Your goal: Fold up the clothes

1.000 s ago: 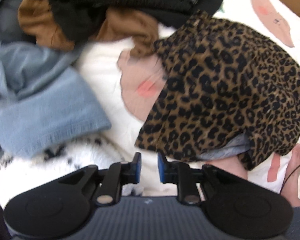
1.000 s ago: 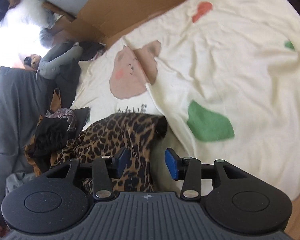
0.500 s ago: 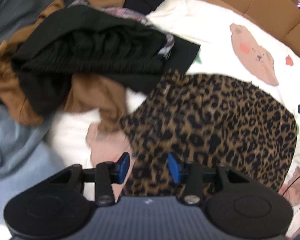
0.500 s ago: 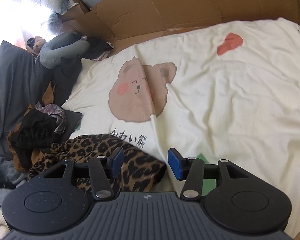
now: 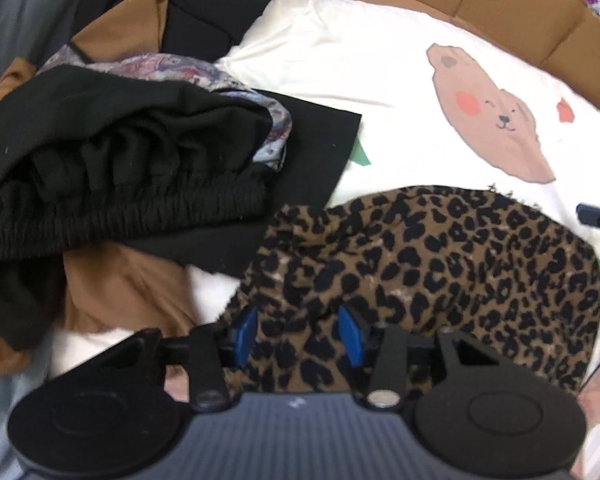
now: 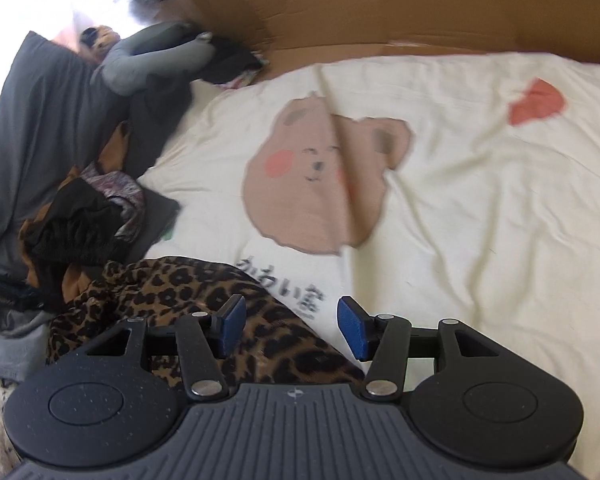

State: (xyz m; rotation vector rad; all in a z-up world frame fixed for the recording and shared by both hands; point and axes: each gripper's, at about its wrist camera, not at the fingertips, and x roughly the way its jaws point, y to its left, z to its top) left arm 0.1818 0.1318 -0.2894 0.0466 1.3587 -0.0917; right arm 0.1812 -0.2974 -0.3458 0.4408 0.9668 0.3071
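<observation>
My left tongs (image 5: 298, 334) stand apart, blue pads either side of a fold of the leopard-print garment (image 5: 440, 272); cloth lies between the pads, but they are not closed on it. Whether the pads touch the fabric I cannot tell.

My right tongs (image 6: 292, 326) are also apart, nothing between them. Their left pad hangs over the edge of the same leopard-print garment (image 6: 204, 304); the right pad is over bare bedsheet.

The garment lies crumpled on the cream bedsheet (image 6: 480, 220), at the near left of the bed in the right view. Just beyond it the sheet carries printed characters, then a brown bear face (image 6: 320, 184) creased by a fold, and a red patch (image 6: 536, 102) further right.

Left of the garment sits a heap of clothes: a black gathered piece (image 5: 120, 184) on top, brown fabric (image 5: 128, 292) under it, a paisley-patterned piece (image 5: 204, 76) behind.

Farthest back, cardboard (image 6: 420, 4) stands along the bed's edge.
</observation>
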